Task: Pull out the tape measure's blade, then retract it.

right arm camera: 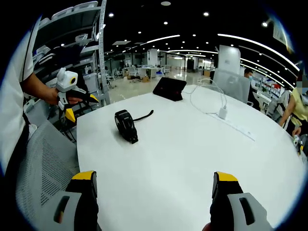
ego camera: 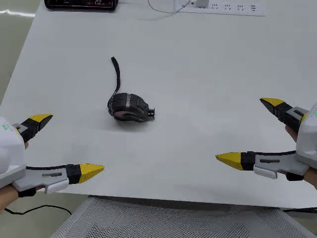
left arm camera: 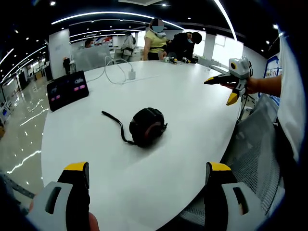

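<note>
The tape measure [ego camera: 130, 107] lies mid-desk, ahead of and between both grippers, with its strap [ego camera: 117, 74] trailing away and its blade tip [ego camera: 151, 114] pointing right. The left gripper [ego camera: 67, 145] is nearer, and the right gripper [ego camera: 251, 131] is on the tip's side. Both gape wide, empty. The white desk [ego camera: 208, 74] carries a power strip [ego camera: 223, 7] at its far edge.

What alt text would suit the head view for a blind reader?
A black tape measure lies untouched on a white table, strap trailing away. The left gripper and right gripper hover open on either side.
</note>
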The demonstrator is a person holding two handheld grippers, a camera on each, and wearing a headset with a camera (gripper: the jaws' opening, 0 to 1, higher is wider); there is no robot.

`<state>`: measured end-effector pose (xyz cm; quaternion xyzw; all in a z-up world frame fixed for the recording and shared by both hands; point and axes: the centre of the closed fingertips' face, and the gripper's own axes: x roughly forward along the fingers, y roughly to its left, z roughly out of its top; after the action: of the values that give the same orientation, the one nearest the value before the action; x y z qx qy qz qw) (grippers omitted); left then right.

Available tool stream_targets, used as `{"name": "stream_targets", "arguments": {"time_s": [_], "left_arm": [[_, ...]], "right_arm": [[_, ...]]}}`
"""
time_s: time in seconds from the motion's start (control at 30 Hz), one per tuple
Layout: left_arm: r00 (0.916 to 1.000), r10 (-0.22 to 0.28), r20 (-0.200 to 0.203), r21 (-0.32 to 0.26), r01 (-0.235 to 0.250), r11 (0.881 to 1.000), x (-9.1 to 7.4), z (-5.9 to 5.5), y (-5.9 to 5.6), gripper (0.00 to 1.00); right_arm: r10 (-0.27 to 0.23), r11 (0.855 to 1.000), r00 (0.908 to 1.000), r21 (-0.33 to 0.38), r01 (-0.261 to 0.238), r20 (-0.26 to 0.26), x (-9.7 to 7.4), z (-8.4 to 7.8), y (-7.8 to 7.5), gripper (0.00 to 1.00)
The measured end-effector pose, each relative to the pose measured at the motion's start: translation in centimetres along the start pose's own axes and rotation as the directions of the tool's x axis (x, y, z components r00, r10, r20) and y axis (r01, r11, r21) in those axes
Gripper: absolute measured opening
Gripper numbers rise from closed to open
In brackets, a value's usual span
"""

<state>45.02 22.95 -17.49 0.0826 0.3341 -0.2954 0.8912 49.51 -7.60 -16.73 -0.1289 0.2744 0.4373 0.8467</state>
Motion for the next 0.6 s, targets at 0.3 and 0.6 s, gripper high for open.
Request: {"name": "stream_targets", "arguments": {"time_s": [0.3,0.6], "left_arm": [[0.9998,-0.019,-0.009,0.020,0.019,1.000,-0.3,-0.2,0.0,0.99],[0.9992,-0.039,-0.010,0.033,0.039,0.999,-0.2,0.0,0.0,0.99]], "right_arm": [[-0.010,1.000,1.0000,0.024,0.010,0.001,-1.1,-1.0,-0.4,0.99],[0.015,0.999,0.9997,0.041,-0.014,-0.020,-1.7,-2.1,0.0,0.99]]}}
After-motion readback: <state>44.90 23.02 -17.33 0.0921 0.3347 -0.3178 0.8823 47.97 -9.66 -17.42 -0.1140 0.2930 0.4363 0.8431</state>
